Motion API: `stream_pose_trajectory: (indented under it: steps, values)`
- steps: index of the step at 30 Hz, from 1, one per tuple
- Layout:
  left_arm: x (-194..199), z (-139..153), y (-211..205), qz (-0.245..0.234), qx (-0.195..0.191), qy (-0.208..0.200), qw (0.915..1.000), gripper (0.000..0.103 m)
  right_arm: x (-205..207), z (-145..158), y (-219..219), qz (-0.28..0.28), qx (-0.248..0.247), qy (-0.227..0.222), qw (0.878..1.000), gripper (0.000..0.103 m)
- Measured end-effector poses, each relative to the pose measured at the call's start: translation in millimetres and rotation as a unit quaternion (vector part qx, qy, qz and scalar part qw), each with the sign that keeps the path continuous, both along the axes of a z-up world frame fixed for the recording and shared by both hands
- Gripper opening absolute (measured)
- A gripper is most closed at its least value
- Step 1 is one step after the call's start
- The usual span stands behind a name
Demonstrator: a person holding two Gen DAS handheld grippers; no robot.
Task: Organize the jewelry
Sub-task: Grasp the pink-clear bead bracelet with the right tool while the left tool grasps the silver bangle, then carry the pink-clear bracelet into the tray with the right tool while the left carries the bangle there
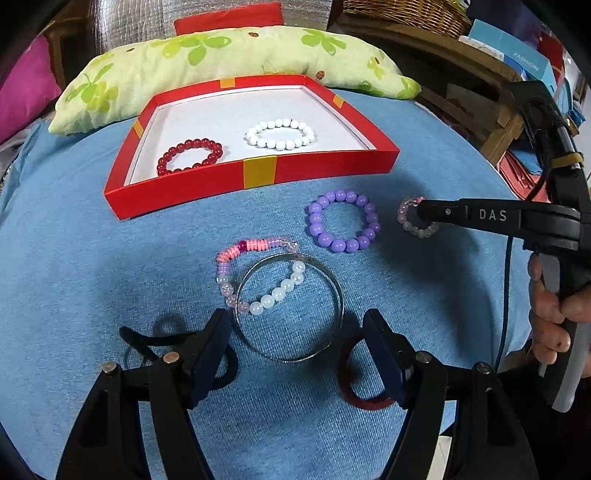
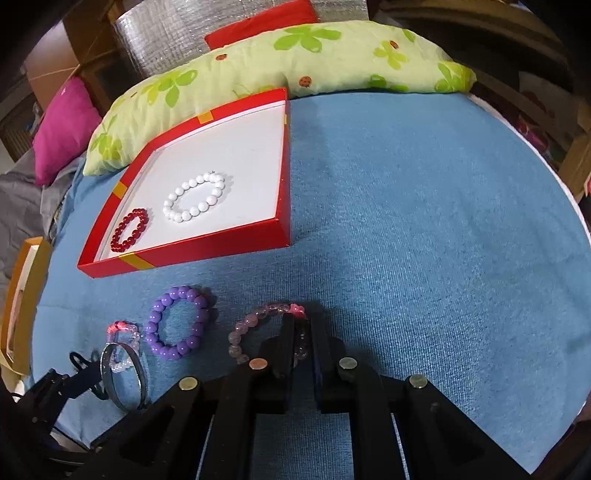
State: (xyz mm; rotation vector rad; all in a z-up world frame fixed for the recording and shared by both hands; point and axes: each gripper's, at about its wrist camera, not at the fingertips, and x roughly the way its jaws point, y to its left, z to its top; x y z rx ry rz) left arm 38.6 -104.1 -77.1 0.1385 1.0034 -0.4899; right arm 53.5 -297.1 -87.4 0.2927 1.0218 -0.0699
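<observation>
A red box holds a red bead bracelet and a white bead bracelet. On the blue cloth lie a purple bracelet, a pink-and-white beaded bracelet and a metal bangle. My left gripper is open, its fingers on either side of the bangle's near part. My right gripper is shut on a pale pink bracelet lying on the cloth.
A black hair tie and a dark red ring lie near my left fingers. A green floral pillow lies behind the box. A magenta cushion is at the left. Wooden furniture and a wicker basket stand at the right.
</observation>
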Motion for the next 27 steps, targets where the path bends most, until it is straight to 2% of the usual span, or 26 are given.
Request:
stream_pose_trajectory:
  steps: [6,8,10,18,27]
  values:
    - [2,-1,-2,0.003,-0.002,-0.012,0.9999,0.074,-1,0,4,-0.002,-0.008,-0.005,1.0,0.009]
    - [3,-1,-2,0.004,-0.001,-0.015,0.9999,0.071,-2,1,4,-0.002,-0.007,-0.008,1.0,0.009]
    - [4,0,-1,0.007,-0.001,-0.017,0.9998,0.063,-3,3,2,-0.003,-0.001,-0.012,1.0,0.009]
    - [2,3,3,0.005,0.0,-0.024,0.9997,0.062,-11,18,-3,-0.006,0.011,-0.044,0.999,0.009]
    - [0,30,16,0.014,-0.028,-0.049,0.9983,0.062,-16,36,-2,0.005,0.034,-0.084,0.996,0.009]
